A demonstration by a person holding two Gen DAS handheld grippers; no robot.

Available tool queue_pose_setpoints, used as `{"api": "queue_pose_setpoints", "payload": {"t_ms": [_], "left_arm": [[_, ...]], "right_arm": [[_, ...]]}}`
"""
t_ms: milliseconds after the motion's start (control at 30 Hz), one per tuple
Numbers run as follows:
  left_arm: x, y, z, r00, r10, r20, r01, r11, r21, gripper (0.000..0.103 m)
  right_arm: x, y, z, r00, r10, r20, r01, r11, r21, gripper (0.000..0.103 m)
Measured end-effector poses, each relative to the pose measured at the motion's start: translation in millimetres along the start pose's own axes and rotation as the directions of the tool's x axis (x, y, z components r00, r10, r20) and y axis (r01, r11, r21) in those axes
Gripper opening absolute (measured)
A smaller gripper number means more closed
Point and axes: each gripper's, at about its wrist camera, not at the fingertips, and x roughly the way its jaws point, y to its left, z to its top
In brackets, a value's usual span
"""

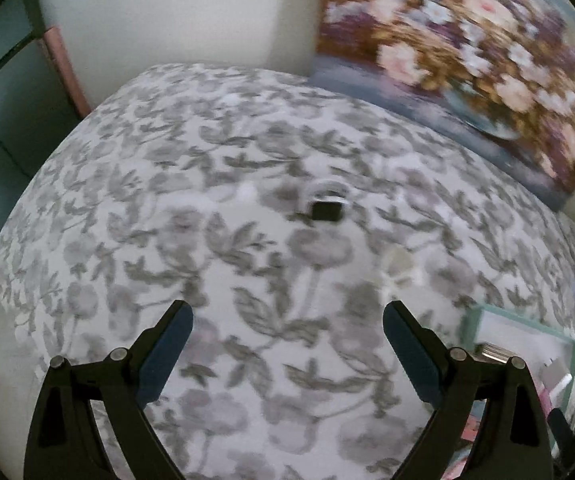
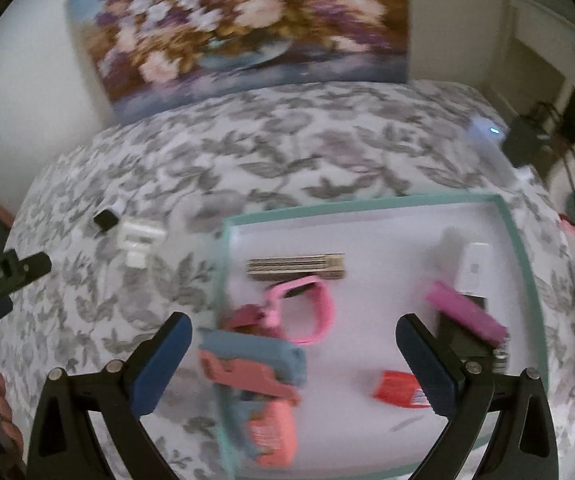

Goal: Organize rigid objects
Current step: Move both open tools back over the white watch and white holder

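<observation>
1. Left gripper (image 1: pixel 287 340) is spread wide with nothing between its fingers, hovering over the flowered tablecloth (image 1: pixel 167 200). Right gripper (image 2: pixel 293 350) is also spread and empty, hanging above the near-left part of the tray (image 2: pixel 515 232).
2. Still loose on the cloth – a small black block (image 1: pixel 326 211) with a clear piece just behind it, and in the right wrist view a white plastic piece (image 2: pixel 139 240) just beside the same block (image 2: pixel 106 218). All sit well left of the tray.
3. Already in the tray: a pink band (image 2: pixel 307 308), a stack of flat card-like strips (image 2: pixel 295 267), a purple bar (image 2: pixel 465 312), a white stick (image 2: pixel 475 266), a red packet (image 2: pixel 399 390).
4. A blue-and-coral toy-like item (image 2: pixel 263 384) lies across the tray's left edge – partly in, partly hanging over. Likely risk: a gripper brushing it could tip it out onto the cloth.
5. Both views are smeared by motion, so exact outlines are hard to tell. Closing in on the black block at speed could miss or knock it into the white piece.
6. The block is small and low; a wide grasp could pinch cloth with it and drag the cloth, shifting the tray.
7. Tray is crowded near the left – dropping something there could land on the band or the toy and bounce out.
</observation>
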Motion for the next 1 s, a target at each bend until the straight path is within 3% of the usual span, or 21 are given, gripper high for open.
{"api": "queue_pose_setpoints", "payload": {"t_ms": [233, 567, 833, 1000], "left_arm": [[6.5, 53.4, 10.0, 1.000, 0.021, -0.008, -0.022, 0.995, -0.093, 0.096], [12.9, 99.4, 16.2, 0.999, 0.039, -0.020, -0.042, 0.986, -0.160, 0.096], [21.6, 113.9, 19.9, 0.999, 0.019, -0.037, -0.026, 0.982, -0.186, 0.096], [31.8, 99.0, 29.4, 0.999, -0.002, -0.052, -0.005, 0.991, -0.131, 0.096]], "right_arm": [[7.6, 44.2, -2.2, 0.999, 0.029, -0.015, -0.030, 0.998, -0.054, 0.103], [20.8, 101.3, -5.7, 0.996, 0.080, -0.032, -0.084, 0.988, -0.126, 0.103], [23.6, 100.5, 9.1, 0.997, 0.076, 0.024, -0.073, 0.992, -0.105, 0.103], [29.4, 96.9, 24.9, 0.994, 0.106, 0.033, -0.102, 0.989, -0.111, 0.103]]}}
